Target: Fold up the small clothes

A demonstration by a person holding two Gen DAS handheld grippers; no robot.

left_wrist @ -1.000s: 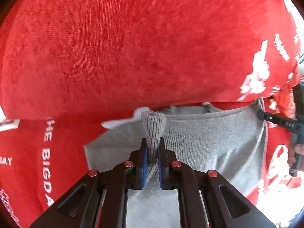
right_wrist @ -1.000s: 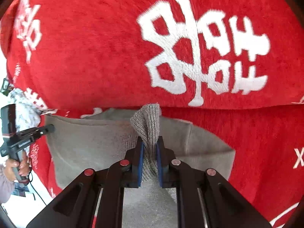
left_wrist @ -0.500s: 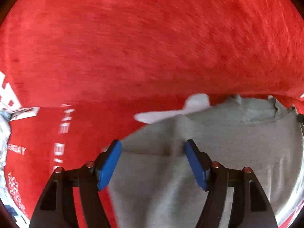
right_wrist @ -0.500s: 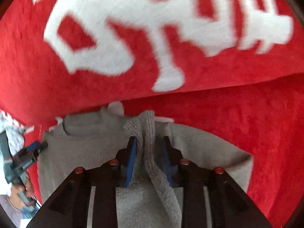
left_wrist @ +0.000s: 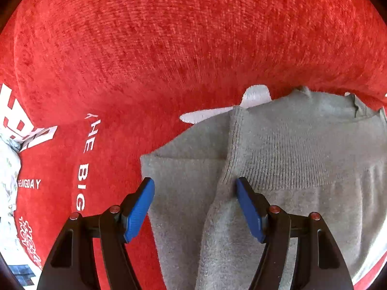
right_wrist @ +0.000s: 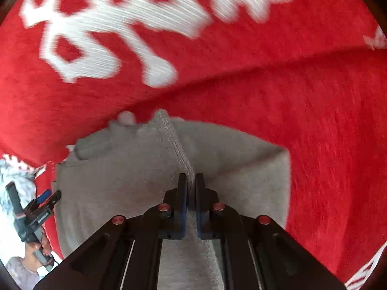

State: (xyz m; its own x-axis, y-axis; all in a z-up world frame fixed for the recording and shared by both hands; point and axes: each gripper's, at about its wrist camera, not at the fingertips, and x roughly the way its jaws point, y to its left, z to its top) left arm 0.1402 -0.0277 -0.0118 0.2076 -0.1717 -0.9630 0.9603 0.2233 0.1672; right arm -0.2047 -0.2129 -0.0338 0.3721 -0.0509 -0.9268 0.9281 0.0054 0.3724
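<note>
A small grey knit sweater [left_wrist: 290, 159] lies on a red blanket [left_wrist: 169, 48]. In the left wrist view my left gripper [left_wrist: 194, 193] is open just above the sweater, with a folded sleeve [left_wrist: 225, 181] lying loose between its blue pads. In the right wrist view my right gripper [right_wrist: 190, 183] is shut on a ribbed fold of the same sweater [right_wrist: 116, 181], which rises as a ridge [right_wrist: 174, 142] ahead of the fingers. The left gripper [right_wrist: 46, 203] also shows at the far left of that view.
The red blanket has white lettering [left_wrist: 82, 174] and a large white character print [right_wrist: 108, 36]. A hard fold line crosses the blanket [right_wrist: 266, 67] behind the sweater. A pale floor shows past the blanket's edge [left_wrist: 7, 181].
My left gripper has opened and let go of the sweater sleeve, which now lies flat. My right gripper stays shut on its fold and has shifted, with the view blurred.
</note>
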